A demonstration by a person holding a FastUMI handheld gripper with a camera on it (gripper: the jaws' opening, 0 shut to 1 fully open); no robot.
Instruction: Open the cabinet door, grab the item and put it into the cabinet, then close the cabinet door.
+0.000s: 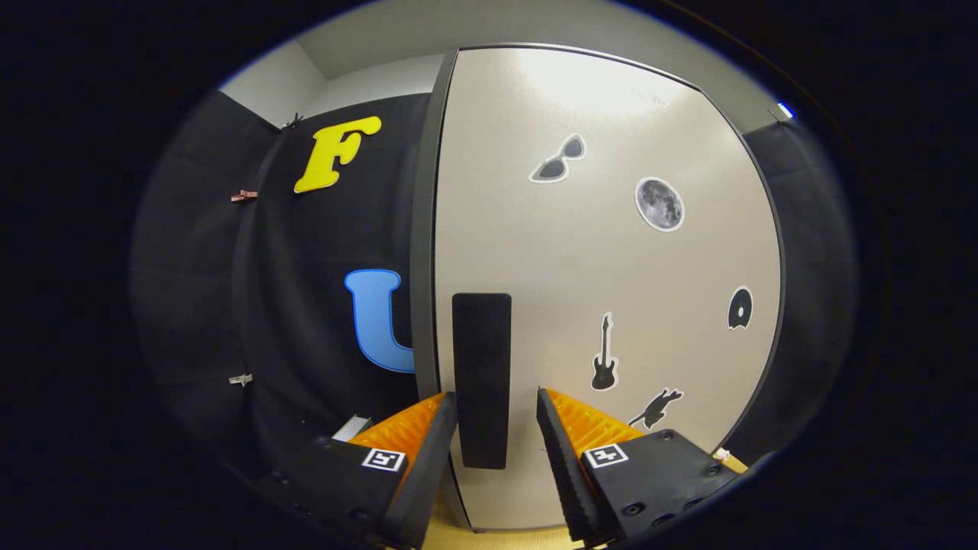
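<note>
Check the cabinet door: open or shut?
Shut. The cabinet door sits flush in its dark frame, no interior visible. The gripper is open, its fingers straddling the black handle without touching.

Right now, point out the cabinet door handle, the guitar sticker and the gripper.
handle (481,380), gripper view, middle of the bar.
guitar sticker (603,355), gripper view, its neck.
gripper (497,405), gripper view, between its open fingertips.

One cabinet door (596,305) carries one dark handle (481,380) near its left edge and five stickers: one sunglasses (559,160), one moon (659,204), one disc (739,308), one guitar (604,355), one animal shape (655,407). Three clips (244,196) hang far left.
</note>
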